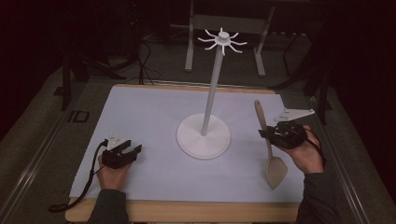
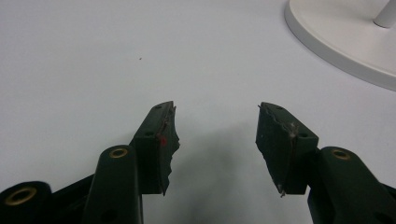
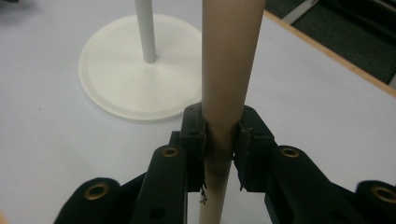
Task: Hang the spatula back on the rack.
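A beige spatula [image 1: 271, 149] is held at the table's right side, its flat blade nearest the front edge and its handle pointing away. My right gripper [image 1: 267, 133] is shut on the handle; in the right gripper view the handle [image 3: 229, 60] rises between the two jaws of the gripper [image 3: 222, 135]. A white stand [image 1: 203, 135] with a round base, a tall pole and a ring of hooks [image 1: 222, 40] on top is at the middle of the table. My left gripper [image 1: 131, 150] rests open at the front left, nothing between its fingers [image 2: 161, 140].
A white mat [image 1: 154, 116] covers the wooden table. The stand's base [image 2: 336, 42] lies ahead and to the right of the left gripper. A black cable [image 1: 84, 186] trails off the front left edge. Dark floor and metal frame legs [image 1: 189, 46] lie beyond the table.
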Demonstrator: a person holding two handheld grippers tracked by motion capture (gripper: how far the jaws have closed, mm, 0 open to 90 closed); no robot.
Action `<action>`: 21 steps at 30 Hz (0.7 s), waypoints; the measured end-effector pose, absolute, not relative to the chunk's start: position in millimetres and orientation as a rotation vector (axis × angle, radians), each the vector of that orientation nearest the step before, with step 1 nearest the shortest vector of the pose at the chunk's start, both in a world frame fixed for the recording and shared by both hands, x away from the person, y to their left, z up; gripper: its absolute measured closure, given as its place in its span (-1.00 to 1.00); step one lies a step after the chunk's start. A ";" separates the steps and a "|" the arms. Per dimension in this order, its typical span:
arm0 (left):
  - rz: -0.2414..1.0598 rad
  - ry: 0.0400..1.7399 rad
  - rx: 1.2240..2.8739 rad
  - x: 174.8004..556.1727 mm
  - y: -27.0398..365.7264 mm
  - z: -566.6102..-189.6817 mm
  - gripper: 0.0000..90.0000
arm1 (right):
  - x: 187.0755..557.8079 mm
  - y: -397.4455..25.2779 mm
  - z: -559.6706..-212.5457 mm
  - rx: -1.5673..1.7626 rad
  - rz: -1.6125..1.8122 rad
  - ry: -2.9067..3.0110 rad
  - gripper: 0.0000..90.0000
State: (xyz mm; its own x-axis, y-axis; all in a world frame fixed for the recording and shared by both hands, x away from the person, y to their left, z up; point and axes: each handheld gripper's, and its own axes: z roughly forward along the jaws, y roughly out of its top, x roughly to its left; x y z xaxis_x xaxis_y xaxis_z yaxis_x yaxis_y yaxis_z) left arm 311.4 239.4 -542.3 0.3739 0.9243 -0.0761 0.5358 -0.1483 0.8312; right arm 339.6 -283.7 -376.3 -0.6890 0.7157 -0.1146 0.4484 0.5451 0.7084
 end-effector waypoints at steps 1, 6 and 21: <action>0.596 1.276 1.814 311.3 239.5 -542.2 0.05 | 339.0 -284.5 -373.1 0.946 0.951 2.382 0.67; 0.595 1.276 1.812 311.3 239.4 -542.3 0.05 | 337.9 -284.8 -368.2 0.939 0.975 2.363 0.67; 0.595 1.277 1.812 311.2 239.3 -542.3 0.05 | 336.4 -282.4 -357.3 0.921 1.052 2.308 0.67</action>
